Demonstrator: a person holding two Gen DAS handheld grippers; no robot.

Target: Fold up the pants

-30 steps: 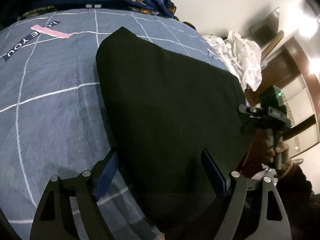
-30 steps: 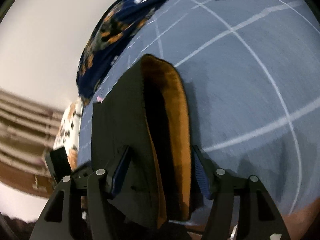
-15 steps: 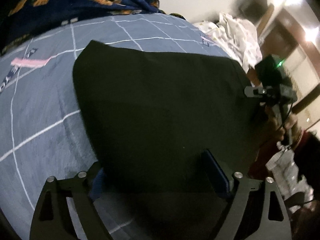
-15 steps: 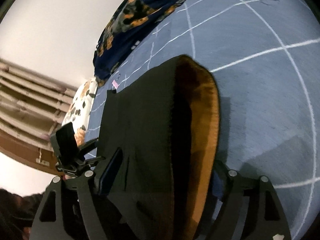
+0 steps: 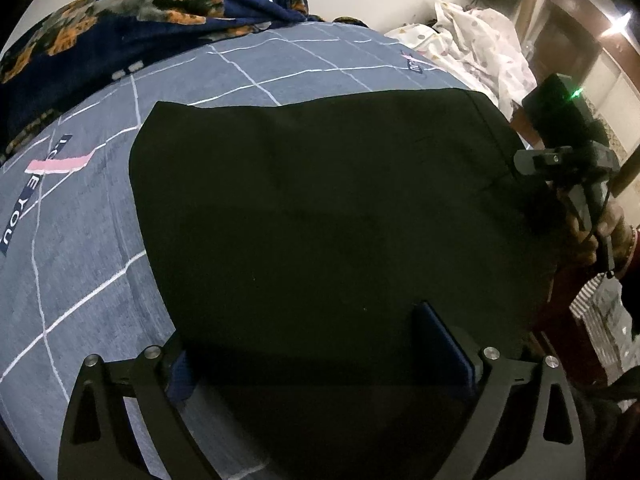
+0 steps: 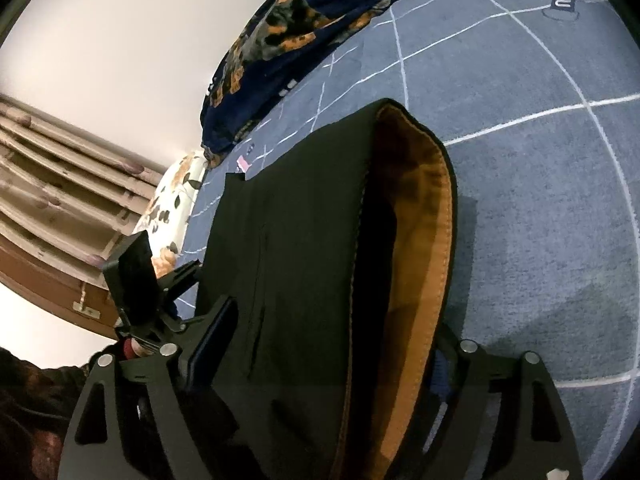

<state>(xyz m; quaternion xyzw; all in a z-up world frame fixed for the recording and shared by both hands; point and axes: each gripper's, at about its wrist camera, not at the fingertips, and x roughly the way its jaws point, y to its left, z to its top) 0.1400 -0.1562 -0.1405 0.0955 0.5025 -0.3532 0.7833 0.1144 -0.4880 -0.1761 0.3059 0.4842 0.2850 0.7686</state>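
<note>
Lying on the bed (image 5: 88, 216) as a short, thick black bundle: the pants (image 5: 320, 208), already folded at least once, with the brown inside of the waistband (image 6: 424, 216) showing. Left gripper (image 5: 320, 360) with fingers wide apart, cloth between them, not squeezed. Same for the right gripper (image 6: 320, 356). Probably near the end, maybe one more fold or some smoothing left.

Dim indoor light, glare from a ceiling lamp (image 5: 618, 24) (upper right), strong fisheye bending, dark corners.
</note>
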